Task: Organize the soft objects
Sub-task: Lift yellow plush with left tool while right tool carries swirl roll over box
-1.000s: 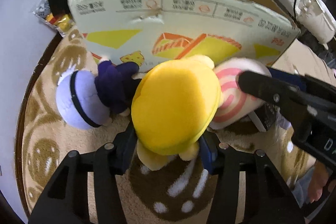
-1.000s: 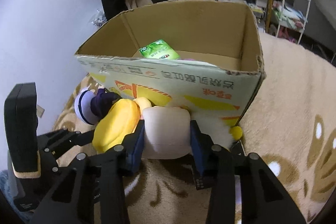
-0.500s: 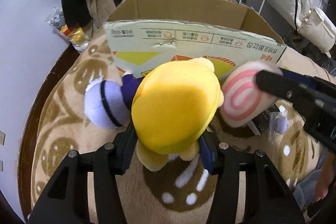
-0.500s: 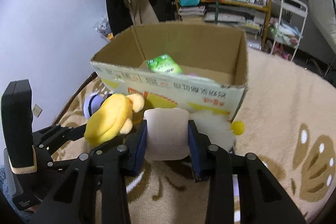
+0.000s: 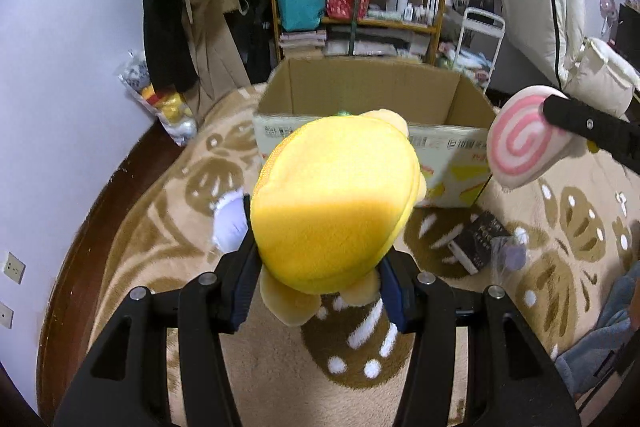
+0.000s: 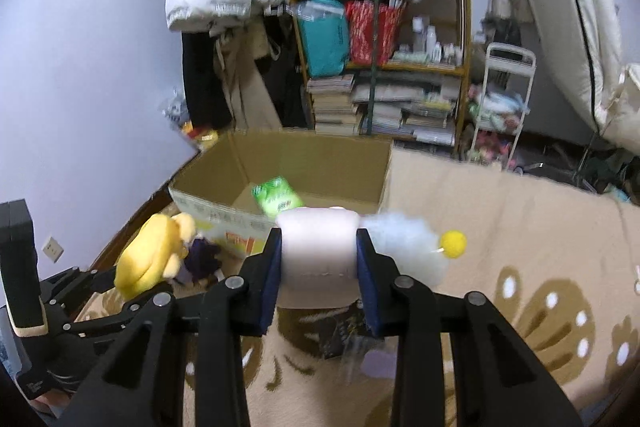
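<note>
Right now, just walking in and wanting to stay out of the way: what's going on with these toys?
A person is tidying plush toys with two handheld grippers. The left gripper is clamped on a yellow plush; the right gripper, whose jaws have just been closing, squeezes a pink swirl cushion. Both toys are held up in front of the open cardboard box, not yet inside.

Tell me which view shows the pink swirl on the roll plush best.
Left wrist. The roll plush shows its pink spiral end face there, side-on, held off the rug by the right gripper. Right wrist shows only the plain pale side clamped between the blue pads; the swirl is hidden.
</note>
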Motion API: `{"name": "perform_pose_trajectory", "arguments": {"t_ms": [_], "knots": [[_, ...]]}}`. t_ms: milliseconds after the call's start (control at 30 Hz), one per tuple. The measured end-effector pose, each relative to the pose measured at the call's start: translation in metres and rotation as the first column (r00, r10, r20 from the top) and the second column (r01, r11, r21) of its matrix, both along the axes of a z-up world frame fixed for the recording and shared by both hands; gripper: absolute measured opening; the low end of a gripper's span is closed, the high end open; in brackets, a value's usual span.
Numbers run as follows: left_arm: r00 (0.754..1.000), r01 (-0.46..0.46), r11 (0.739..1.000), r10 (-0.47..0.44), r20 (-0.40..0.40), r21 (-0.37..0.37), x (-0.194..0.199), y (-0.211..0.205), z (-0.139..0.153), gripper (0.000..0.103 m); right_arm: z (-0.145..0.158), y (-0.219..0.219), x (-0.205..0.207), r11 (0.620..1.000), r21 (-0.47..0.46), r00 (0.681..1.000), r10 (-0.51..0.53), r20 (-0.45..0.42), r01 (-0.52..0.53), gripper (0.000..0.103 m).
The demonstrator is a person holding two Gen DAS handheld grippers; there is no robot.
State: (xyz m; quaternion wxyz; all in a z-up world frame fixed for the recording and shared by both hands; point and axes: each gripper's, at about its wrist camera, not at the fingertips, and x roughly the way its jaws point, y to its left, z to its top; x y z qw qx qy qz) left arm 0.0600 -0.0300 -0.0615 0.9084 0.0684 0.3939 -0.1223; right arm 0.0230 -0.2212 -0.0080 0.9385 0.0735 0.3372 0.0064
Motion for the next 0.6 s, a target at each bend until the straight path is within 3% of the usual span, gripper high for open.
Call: {"name": "perform_pose_trajectory", "arguments": {"t_ms": [400,600], "knots": [[0.99,0.011,1.0,-0.013,0.137,0.014,0.005,-0.001,0.039,0.053,0.037,-0.011,-0.002,0.999,-0.011,0.993,-0.037,0.116,0.038,0.036],[0.989,0.031,1.0,-0.031,0.148,-0.001,0.023,-0.008,0.049,0.053,0.043,-0.015,0.01,0.999,-0.002,0.987,-0.052,0.151,0.053,0.036]]}}
